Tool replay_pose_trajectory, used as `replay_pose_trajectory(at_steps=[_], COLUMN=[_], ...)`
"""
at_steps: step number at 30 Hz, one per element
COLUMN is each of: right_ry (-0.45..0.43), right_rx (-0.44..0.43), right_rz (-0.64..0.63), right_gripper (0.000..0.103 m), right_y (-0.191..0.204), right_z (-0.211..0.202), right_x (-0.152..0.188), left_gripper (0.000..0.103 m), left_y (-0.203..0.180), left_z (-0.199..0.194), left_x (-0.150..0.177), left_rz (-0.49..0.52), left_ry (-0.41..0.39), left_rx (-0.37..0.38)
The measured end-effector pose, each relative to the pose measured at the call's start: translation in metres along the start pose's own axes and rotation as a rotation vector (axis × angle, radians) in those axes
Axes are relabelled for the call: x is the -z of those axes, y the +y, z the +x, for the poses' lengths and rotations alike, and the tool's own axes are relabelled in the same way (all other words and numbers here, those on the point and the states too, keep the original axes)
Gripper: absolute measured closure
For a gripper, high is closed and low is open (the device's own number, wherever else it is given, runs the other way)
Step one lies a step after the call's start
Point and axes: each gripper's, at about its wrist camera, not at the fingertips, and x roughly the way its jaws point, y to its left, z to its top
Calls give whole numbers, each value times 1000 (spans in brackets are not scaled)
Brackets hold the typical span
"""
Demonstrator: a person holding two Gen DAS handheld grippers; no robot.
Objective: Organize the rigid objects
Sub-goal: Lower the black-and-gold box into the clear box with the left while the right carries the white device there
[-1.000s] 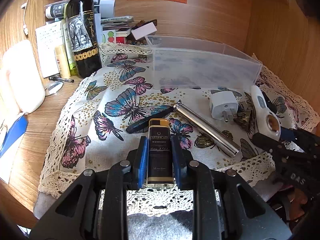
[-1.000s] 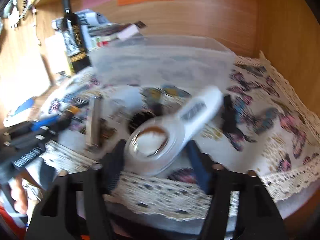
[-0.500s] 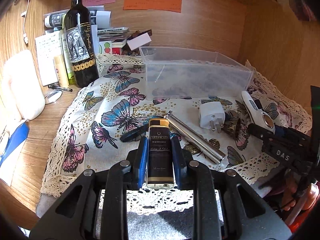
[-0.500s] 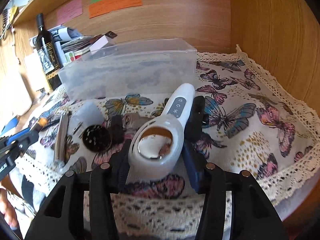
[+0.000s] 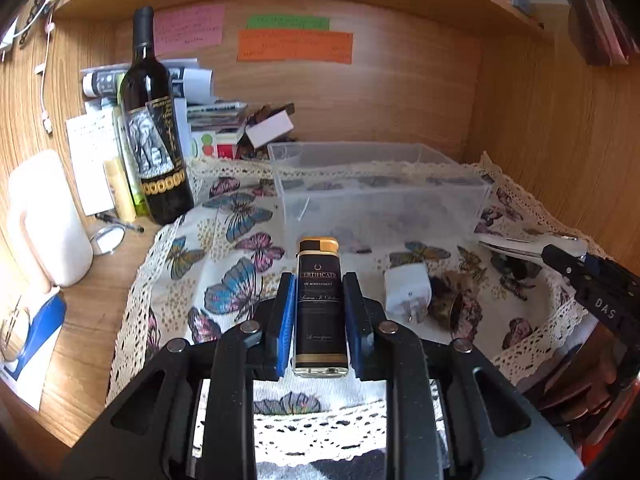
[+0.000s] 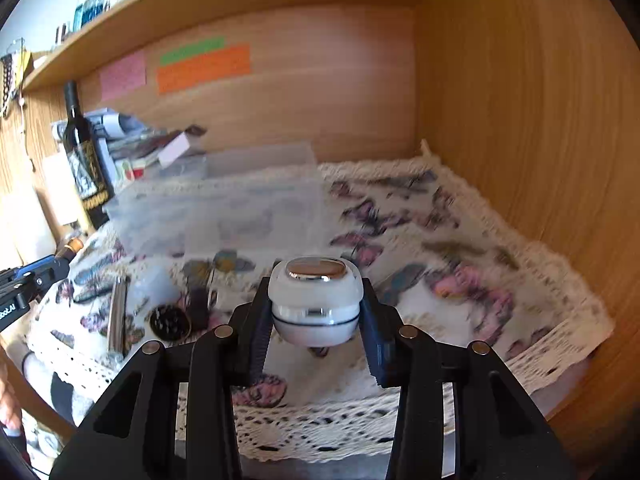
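Observation:
My left gripper (image 5: 319, 300) is shut on a black and gold lighter (image 5: 319, 304) and holds it above the butterfly cloth (image 5: 224, 264). My right gripper (image 6: 316, 312) is shut on a white handheld device (image 6: 315, 300), lifted off the cloth, with its round metal-faced head towards the camera. The device also shows at the right in the left wrist view (image 5: 528, 245). A clear plastic box (image 5: 376, 192) stands on the cloth behind both. A white plug adapter (image 5: 408, 292), a small brass bell (image 5: 450, 306) and a metal tube (image 6: 117, 308) lie on the cloth.
A wine bottle (image 5: 154, 132), a white jug (image 5: 44, 220), a small mirror (image 5: 106, 240), papers and boxes stand at the back left. Wooden walls close the back and right, a shelf above. A round black grinder (image 6: 169, 322) lies near the tube.
Both grippers have risen from the cloth. The left one lifted the lighter clear. The right one lifted and tilted the white device, so its head now faces the camera.

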Motion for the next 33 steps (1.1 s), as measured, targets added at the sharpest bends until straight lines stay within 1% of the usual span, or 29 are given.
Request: replay_pose_trajectory(at_steps=[4,7,12,17,21,25,26,27,29,33], right_ry=[-50,-73,-137,-169,-179,-136,-118,-76,-46,0], right_rx=[-3,-33,-3,-17,-47,-95,-109,-121,-146,-230], right_rz=[-9,-12,-40,-71,-97,-127,-137,-148,-160,-179], right_gripper=[66,66,66,66,66,66,66,66,66,66], right_y=[-4,-5,0,10,19,32,37,38,40,45], right_z=[-8,-11,-20,-20,-9,15,24,31,47,79], right_x=[-22,-37,-58,-77,-90,-99,-100,-101,-103,-105], left_gripper=[80,80,80,80,80,80,80,80,80,80], left_y=[3,6,9,9,9,10,11,12,13,9], left_z=[2,4,1,2,13,34,41,49,62,91], left_x=[-16,-29,-50,-71,-87,-99,-101,-104,-107,-112], left_rz=[-3,-4,4,25,39,47,49,51,54,72], left_ry=[-17,-22,-50,-84,-79,-31,-14,8,42,122], left_rx=[13,33,46,44,56,73,77,83,89,112])
